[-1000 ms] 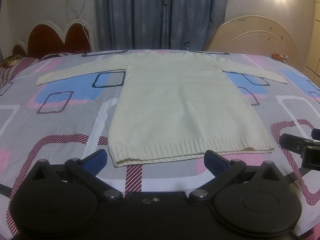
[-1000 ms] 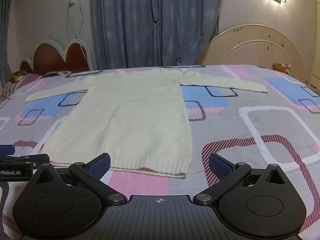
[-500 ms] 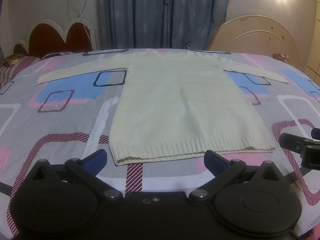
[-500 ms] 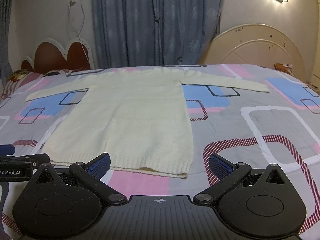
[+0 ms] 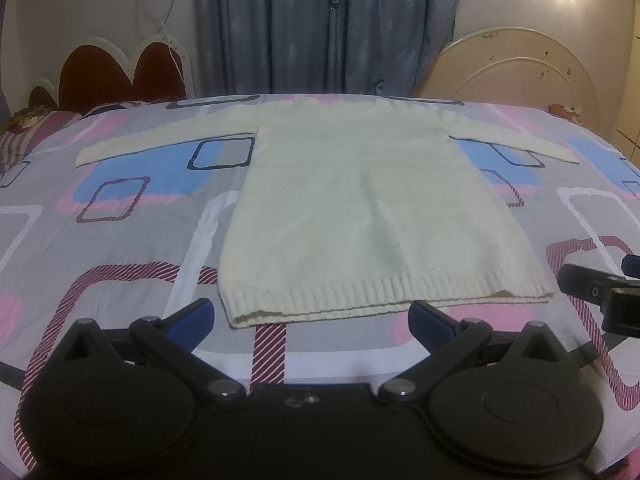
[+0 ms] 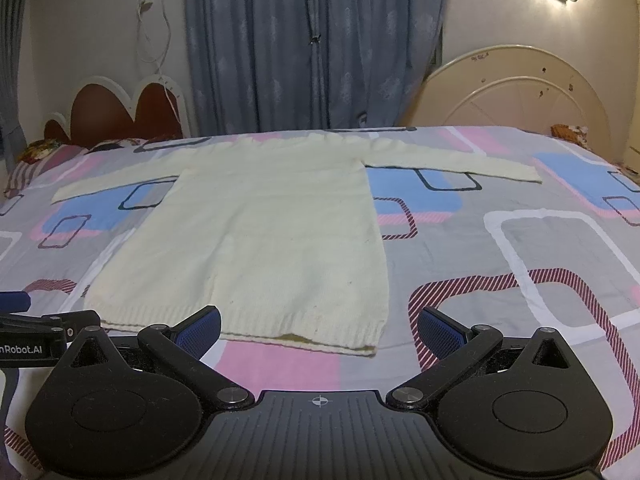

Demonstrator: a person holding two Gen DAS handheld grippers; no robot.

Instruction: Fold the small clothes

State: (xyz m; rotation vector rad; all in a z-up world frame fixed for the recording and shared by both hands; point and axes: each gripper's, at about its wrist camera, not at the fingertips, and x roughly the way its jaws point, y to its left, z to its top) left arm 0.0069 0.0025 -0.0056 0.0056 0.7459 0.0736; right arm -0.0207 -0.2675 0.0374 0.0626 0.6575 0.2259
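A cream knit sweater (image 5: 360, 208) lies flat on the patterned bedsheet (image 5: 120, 240), hem toward me and both sleeves spread sideways. It also shows in the right wrist view (image 6: 260, 240). My left gripper (image 5: 310, 318) is open and empty, just short of the hem's left part. My right gripper (image 6: 318, 330) is open and empty, just short of the hem's right corner. Each gripper shows at the edge of the other's view: the right one (image 5: 600, 296) and the left one (image 6: 36, 332).
The bed fills both views. A red and white headboard (image 5: 120, 72) stands at the back left, a cream headboard (image 5: 516, 68) at the back right. Blue curtains (image 5: 324, 24) hang behind the bed. A striped pillow (image 5: 24, 132) lies at the far left.
Both views have risen slightly, so the sweater sits a little lower in frame. The grippers stay open and the sweater has not moved.
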